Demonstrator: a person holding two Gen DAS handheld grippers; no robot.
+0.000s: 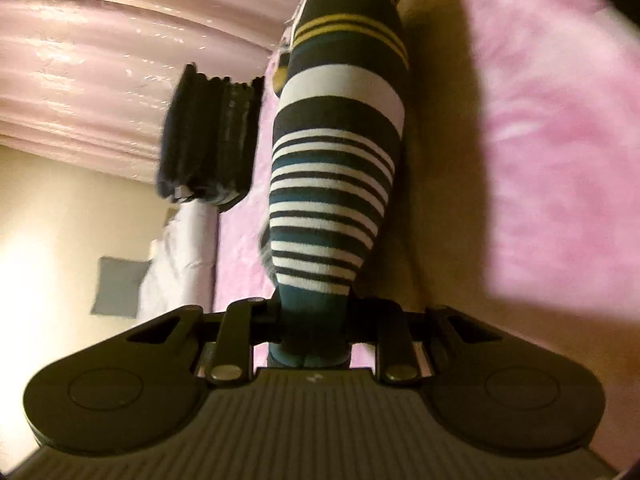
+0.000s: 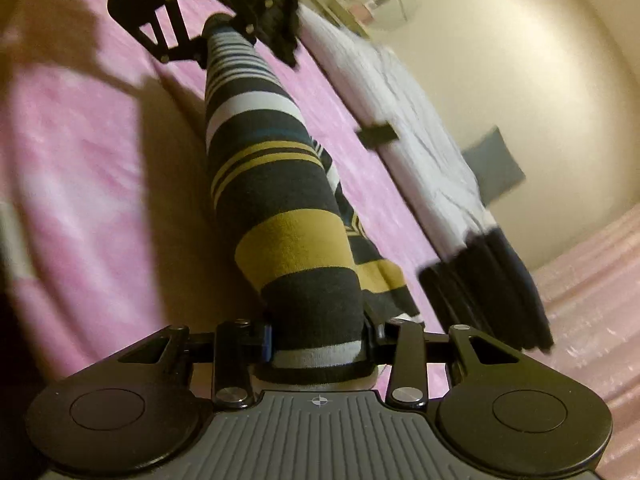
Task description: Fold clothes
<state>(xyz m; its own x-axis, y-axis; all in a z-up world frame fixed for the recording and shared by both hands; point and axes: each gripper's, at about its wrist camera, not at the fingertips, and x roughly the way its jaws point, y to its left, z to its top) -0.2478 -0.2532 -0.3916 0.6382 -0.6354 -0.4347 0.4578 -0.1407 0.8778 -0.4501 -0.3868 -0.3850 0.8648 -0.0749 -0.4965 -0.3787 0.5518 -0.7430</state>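
Observation:
A long striped sock, banded dark, teal, white and mustard, is stretched taut between my two grippers above a pink bedspread. My left gripper is shut on its teal end. My right gripper is shut on its dark and white end. The sock runs away from the right gripper to the left gripper at the top of the right wrist view. A second striped piece hangs beside the sock under it.
A stack of dark folded clothes sits on the bed near its edge, also in the right wrist view. White bedding hangs along the bed's side. A pink curtain and a cream wall lie beyond.

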